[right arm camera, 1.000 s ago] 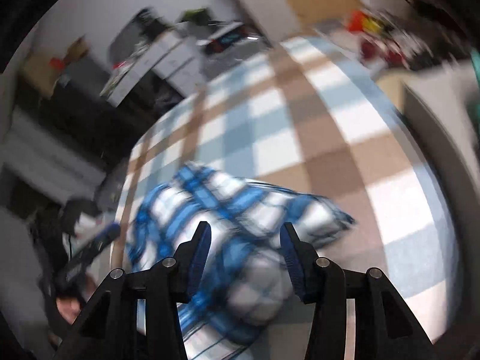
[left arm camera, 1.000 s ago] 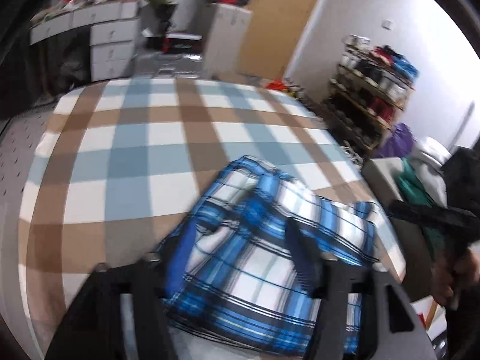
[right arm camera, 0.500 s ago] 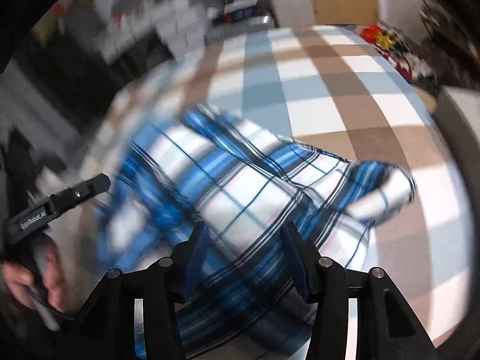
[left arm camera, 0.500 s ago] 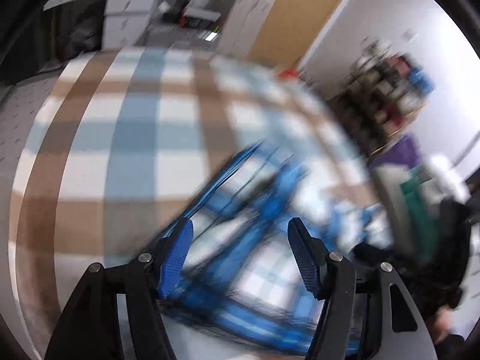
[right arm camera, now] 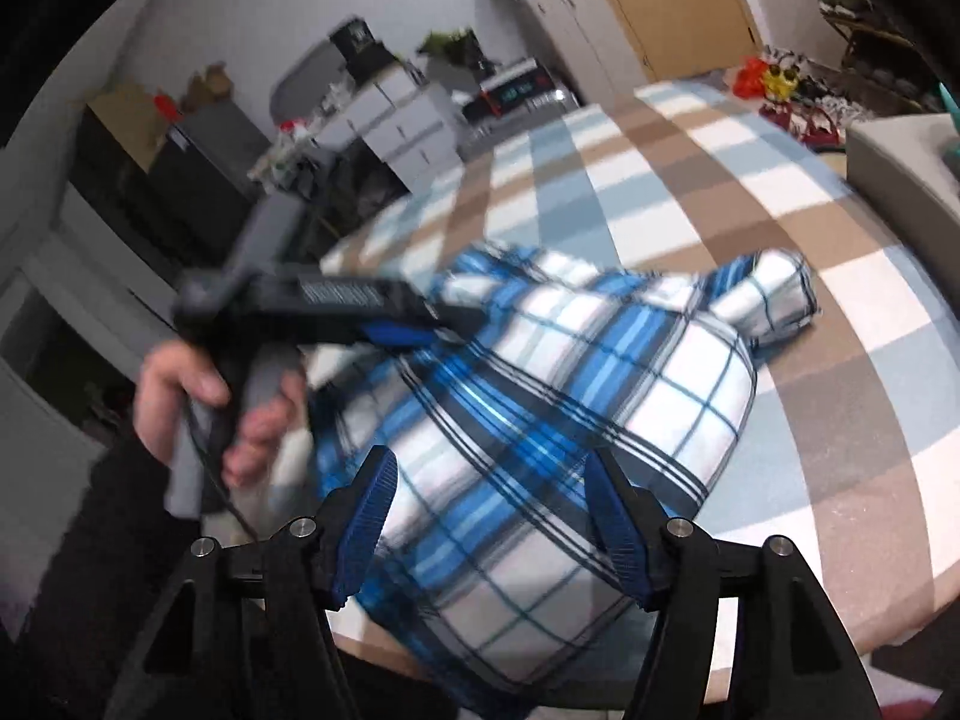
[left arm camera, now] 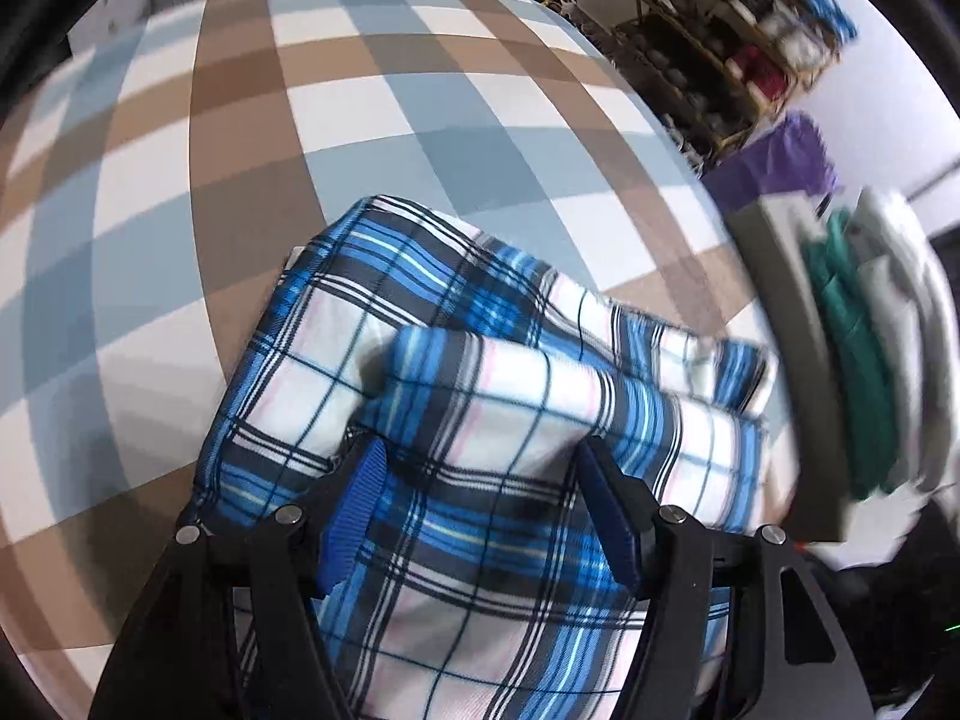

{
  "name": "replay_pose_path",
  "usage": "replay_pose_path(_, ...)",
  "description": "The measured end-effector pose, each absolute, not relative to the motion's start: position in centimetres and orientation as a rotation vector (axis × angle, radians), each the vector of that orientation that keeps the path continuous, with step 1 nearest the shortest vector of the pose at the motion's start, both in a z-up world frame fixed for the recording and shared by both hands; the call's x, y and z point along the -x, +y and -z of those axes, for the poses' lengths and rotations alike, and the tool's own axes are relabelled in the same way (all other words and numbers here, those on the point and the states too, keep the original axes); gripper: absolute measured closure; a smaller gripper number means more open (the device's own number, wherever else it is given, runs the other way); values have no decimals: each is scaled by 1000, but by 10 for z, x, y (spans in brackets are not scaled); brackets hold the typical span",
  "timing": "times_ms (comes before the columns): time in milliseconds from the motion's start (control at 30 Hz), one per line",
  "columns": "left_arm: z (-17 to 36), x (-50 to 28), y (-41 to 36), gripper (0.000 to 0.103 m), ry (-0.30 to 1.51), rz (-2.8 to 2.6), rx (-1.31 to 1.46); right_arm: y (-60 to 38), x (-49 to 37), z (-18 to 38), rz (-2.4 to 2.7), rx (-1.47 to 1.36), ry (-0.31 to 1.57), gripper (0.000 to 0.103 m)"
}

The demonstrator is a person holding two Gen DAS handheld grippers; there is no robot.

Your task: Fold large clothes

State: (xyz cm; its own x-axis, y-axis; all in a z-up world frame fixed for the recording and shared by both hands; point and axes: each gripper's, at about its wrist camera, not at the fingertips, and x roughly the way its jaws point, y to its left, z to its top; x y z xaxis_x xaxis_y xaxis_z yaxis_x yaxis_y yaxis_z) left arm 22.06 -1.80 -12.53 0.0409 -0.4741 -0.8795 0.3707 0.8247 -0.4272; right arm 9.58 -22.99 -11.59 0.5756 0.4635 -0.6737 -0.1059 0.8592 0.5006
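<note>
Blue-and-white plaid shirt (right arm camera: 576,396) lies in a loose heap on the near part of the checked tabletop (right arm camera: 852,312) — brown, pale blue and white squares — with its near hem hanging over the near edge. One sleeve or cuff end sticks out toward the far right of the heap. Not flat, not squared: a thick rolled fold runs across the top in the left wrist view.

Left gripper (left arm camera: 480,510) hovers right over the shirt, jaws roughly half open, cloth bulging up between them but the pads not seen pressing on it — nothing held as far as I can tell. From the right wrist view the person's hand (right arm camera: 198,396) grips its handle at the left side of the heap.

Right gripper (right arm camera: 492,516) sits above the near edge of the shirt, jaws opening at this moment, fabric showing between them, no pinch visible.

Step in hand, my read: early — just reaching in to take hold of the garment so it can be spread or given a first fold. No neat fold done yet.

Next move calls for each gripper to pick a clear edge or corner, not the middle bulge, close on a single layer and pull apart to flatten. Risk: grabbing several layers at once, or dragging the heap off the near edge.

A stack of folded clothes (left arm camera: 858,360) sits off to the right, blurred.
</note>
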Motion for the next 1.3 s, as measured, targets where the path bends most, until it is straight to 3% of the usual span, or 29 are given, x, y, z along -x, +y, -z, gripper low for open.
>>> replay_pose_path(100,121,-230,2,50,1434,614,250,-232,-103,127,-354,-474,953,37)
replay_pose_path(267,96,-226,27,47,1312,415,104,-235,-100,120,-438,-525,912,37)
replay_pose_path(433,129,-214,44,47,1439,475,159,-207,-103,123,-489,-402,956,37)
replay_pose_path(533,129,-201,48,47,1410,502,175,-203,-105,130,-465,-352,986,40)
replay_pose_path(633,127,-188,54,47,1407,525,200,-223,-101,124,-444,-443,951,43)
replay_pose_path(767,127,-178,54,47,1416,551,191,-284,-87,121,-274,-673,844,39)
replay_pose_path(933,128,-165,60,48,1447,562,140,-306,-102,163,-220,-827,1034,39)
replay_pose_path(1067,127,-143,59,52,1469,549,83,-282,-112,156,-234,-671,1050,35)
replay_pose_path(1200,123,-116,60,62,1438,523,9,-264,-131,149,-221,-551,1068,35)
replay_pose_path(1300,120,-102,66,62,1403,495,-7,-246,-152,143,-226,-427,1080,38)
